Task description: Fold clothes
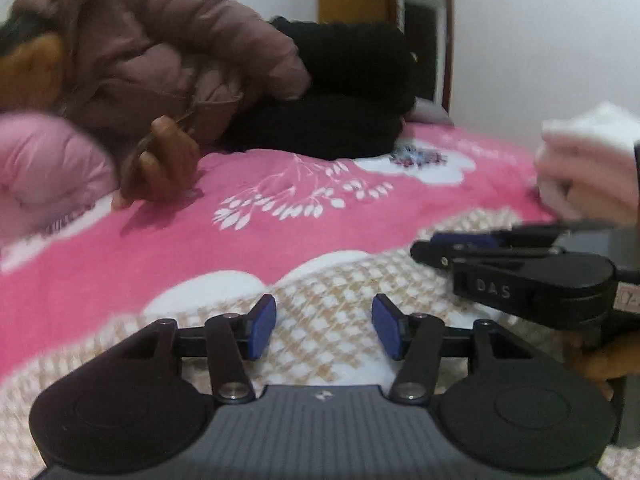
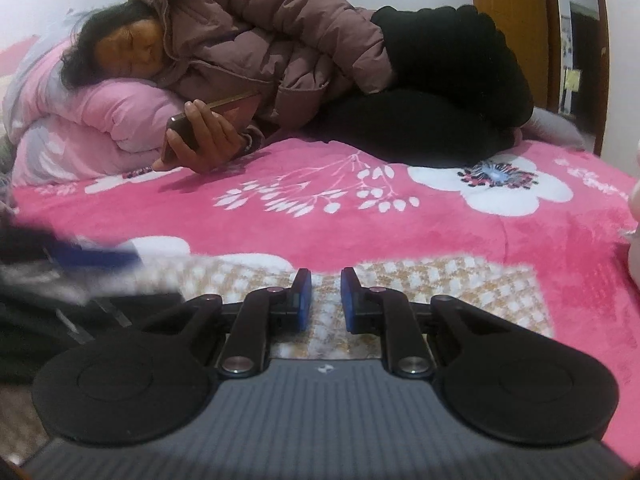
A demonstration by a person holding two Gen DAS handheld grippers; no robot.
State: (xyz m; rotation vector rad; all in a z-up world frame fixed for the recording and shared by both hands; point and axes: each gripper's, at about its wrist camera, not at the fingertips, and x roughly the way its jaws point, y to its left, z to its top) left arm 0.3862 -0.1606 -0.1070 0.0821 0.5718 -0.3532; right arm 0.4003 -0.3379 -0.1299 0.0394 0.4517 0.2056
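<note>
Checked beige-and-white cloth (image 2: 420, 292), the garment to be folded, lies flat on the near part of a pink flowered blanket (image 2: 400, 232) that covers the bed. Left gripper (image 1: 324, 326), seen from its own camera, hangs over the cloth with its blue pads (image 1: 262, 326) standing moderately apart; nothing lies between them and they grip nothing. Right gripper (image 2: 325, 300) also sits above the cloth, its jaws narrow with a slim gap through which the checked weave shows; the pads do not press on the fabric. In the left view the right gripper (image 1: 432, 246) appears at the right edge, lying sideways just over the cloth's far right part. At the far side of the bed a person in a brown padded coat (image 2: 260, 40) and black trousers (image 2: 440, 92) lies on a folded pink quilt (image 2: 100, 128), one hand (image 2: 208, 140) holding a phone (image 2: 182, 130). A white bundle (image 1: 592, 136) sits at the far right, too blurred to identify.
</note>
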